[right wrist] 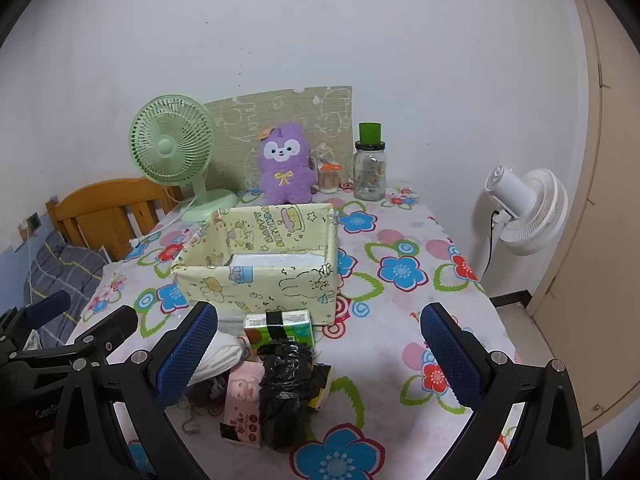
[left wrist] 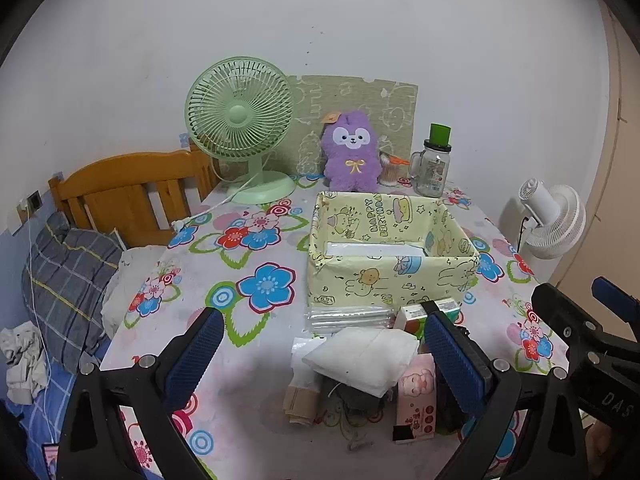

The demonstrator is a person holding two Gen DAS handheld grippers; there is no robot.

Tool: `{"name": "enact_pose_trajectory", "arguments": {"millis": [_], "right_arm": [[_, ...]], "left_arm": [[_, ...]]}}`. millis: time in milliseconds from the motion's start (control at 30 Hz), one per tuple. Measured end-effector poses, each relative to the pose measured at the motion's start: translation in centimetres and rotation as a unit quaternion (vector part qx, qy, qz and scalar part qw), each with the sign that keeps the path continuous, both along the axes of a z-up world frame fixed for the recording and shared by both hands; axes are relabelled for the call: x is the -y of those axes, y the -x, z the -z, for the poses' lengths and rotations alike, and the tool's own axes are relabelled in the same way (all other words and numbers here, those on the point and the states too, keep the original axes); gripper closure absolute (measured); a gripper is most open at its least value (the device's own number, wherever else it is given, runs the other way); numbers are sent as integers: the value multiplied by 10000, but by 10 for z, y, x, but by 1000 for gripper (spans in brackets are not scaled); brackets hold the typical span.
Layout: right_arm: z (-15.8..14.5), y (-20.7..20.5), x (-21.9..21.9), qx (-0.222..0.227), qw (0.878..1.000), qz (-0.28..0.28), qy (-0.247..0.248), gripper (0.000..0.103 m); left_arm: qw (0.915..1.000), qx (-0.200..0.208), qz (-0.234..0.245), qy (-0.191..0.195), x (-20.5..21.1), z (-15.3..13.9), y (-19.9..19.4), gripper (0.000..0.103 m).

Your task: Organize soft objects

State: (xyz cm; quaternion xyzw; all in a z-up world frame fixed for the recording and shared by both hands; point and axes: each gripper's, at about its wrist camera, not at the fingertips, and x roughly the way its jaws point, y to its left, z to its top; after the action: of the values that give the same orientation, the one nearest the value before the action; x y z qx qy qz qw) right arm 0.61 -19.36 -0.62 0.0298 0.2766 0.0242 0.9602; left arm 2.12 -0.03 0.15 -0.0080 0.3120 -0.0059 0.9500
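A yellow cartoon-print box (left wrist: 390, 280) (right wrist: 256, 284) stands open on the flowered table with a white flat item inside. In front of it lies a pile: a white folded cloth pack (left wrist: 362, 354) (right wrist: 218, 354), a clear plastic packet (left wrist: 348, 316), a green tissue pack (left wrist: 416, 316) (right wrist: 280, 326), a pink tissue pack (left wrist: 416, 400) (right wrist: 242, 404) and a black wrapped bundle (right wrist: 286, 388). My left gripper (left wrist: 324, 360) is open above the pile. My right gripper (right wrist: 320, 356) is open above the pile's right side. A purple plush (left wrist: 352, 156) (right wrist: 285, 172) sits behind the box.
A green desk fan (left wrist: 240, 128) (right wrist: 174, 152), a glass jar with green lid (left wrist: 434, 164) (right wrist: 370, 168) and a small toothpick jar (right wrist: 329, 178) stand at the back. A white fan (left wrist: 552, 220) (right wrist: 524, 212) stands right of the table. A bed with headboard (left wrist: 128, 196) lies left.
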Motion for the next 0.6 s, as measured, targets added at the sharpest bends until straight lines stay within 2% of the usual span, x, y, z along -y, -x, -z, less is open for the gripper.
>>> {"name": "enact_pose_trajectory", "arguments": {"millis": [600], "right_arm": [[1,-3,3,-81,9999,62,20,0]], "left_arm": [[10000,-54,37,-23,3,3,-1,2]]}}
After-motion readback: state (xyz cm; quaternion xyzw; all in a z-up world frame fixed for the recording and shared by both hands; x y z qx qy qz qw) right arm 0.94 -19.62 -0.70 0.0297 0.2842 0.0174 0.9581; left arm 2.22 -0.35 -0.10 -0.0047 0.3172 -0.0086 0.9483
